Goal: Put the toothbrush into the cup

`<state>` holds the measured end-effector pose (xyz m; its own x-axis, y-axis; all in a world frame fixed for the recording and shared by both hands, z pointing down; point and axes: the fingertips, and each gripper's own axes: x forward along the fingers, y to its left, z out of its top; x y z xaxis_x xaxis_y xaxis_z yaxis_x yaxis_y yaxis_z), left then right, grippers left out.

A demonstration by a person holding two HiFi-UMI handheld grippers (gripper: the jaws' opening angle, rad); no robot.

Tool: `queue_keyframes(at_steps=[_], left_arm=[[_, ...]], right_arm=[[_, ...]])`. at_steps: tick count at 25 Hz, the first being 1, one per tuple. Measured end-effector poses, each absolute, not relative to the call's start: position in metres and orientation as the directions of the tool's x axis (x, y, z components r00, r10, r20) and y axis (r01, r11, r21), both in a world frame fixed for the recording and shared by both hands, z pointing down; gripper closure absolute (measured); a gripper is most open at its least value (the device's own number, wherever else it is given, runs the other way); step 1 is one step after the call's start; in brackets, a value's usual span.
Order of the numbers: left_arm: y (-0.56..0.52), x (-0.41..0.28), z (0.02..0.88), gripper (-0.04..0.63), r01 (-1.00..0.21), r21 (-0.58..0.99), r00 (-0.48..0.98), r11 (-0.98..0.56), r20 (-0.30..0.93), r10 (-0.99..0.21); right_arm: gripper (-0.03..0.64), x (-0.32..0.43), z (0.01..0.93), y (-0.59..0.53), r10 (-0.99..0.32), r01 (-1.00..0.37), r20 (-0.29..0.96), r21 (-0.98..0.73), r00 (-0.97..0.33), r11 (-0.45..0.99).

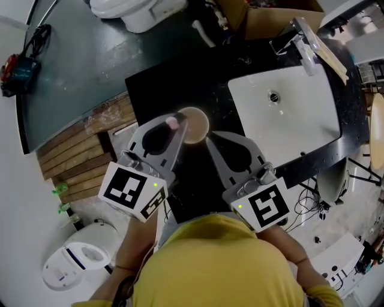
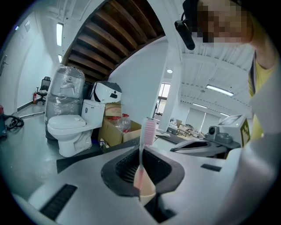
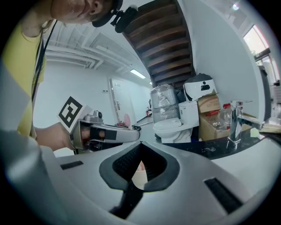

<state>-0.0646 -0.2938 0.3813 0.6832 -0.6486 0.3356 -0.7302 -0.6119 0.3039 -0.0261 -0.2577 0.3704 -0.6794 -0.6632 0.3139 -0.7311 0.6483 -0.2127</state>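
Note:
A beige cup (image 1: 195, 125) stands on the black countertop (image 1: 162, 90) left of the sink. My left gripper (image 1: 179, 121) is shut on a pink toothbrush (image 1: 172, 123) and holds it at the cup's left rim. In the left gripper view the toothbrush (image 2: 148, 132) stands upright between the jaws, bristles up, and the cup (image 2: 145, 186) shows below them. My right gripper (image 1: 208, 139) is shut with nothing seen between its jaws, its tips right beside the cup's near right edge. Through its jaw opening, the right gripper view shows the cup (image 3: 139, 172).
A white sink (image 1: 288, 114) with a faucet (image 1: 306, 42) fills the counter's right side. A toilet (image 1: 135, 12) and a cardboard box (image 1: 264, 18) stand beyond the counter. Wooden steps (image 1: 84, 156) and another toilet (image 1: 78, 261) lie at the left.

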Motion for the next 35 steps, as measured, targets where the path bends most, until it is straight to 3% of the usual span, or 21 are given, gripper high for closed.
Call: queue_keyframes(at_steps=[35], left_arm=[[-0.305, -0.068, 0.405, 0.554, -0.762, 0.303, 0.648, -0.572, 0.365, -0.669]], right_arm=[[0.601, -0.017, 0.377, -0.255, -0.653, -0.734, 0.347, -0.206, -0.673, 0.647]])
